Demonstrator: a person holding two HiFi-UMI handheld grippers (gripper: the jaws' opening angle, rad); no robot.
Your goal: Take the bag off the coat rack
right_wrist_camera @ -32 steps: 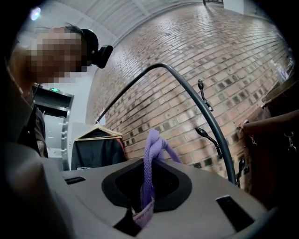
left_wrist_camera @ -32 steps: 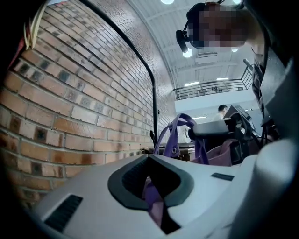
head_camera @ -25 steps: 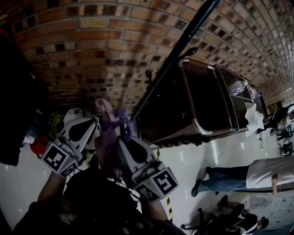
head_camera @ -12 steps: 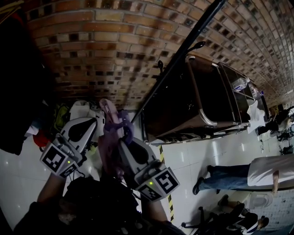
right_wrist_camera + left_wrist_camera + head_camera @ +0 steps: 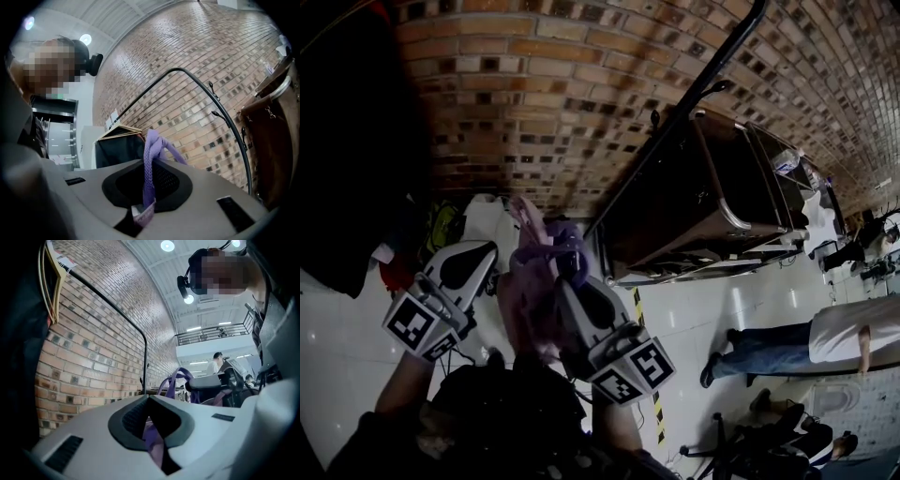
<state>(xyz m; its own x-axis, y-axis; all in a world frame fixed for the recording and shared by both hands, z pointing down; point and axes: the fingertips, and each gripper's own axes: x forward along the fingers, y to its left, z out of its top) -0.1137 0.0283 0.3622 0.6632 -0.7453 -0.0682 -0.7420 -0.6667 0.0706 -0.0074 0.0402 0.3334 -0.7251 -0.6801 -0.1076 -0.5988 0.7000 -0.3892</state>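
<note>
A light purple bag point(image 5: 530, 300) hangs between my two grippers, low against my body. My left gripper point(image 5: 490, 255) is shut on a fold of its fabric point(image 5: 153, 442). My right gripper point(image 5: 569, 284) is shut on its darker purple strap point(image 5: 149, 173), whose loop point(image 5: 560, 246) stands free above the jaws and sits on no hook. The black coat rack pole point(image 5: 675, 117) runs diagonally just right of the strap. Its curved top bar point(image 5: 187, 71) and two hooks point(image 5: 218, 114) show against the brick wall in the right gripper view.
A dark wooden cabinet with a metal frame point(image 5: 722, 187) stands behind the rack. Dark clothes on a wooden hanger point(image 5: 118, 140) hang at the left. A person point(image 5: 825, 342) stands on the white tiled floor at the right, near black-and-yellow floor tape point(image 5: 647, 375).
Both grippers and the bag have drifted a little right and lower in the head view, still gripping as before. The rack and cabinet have slid up and to the right.
</note>
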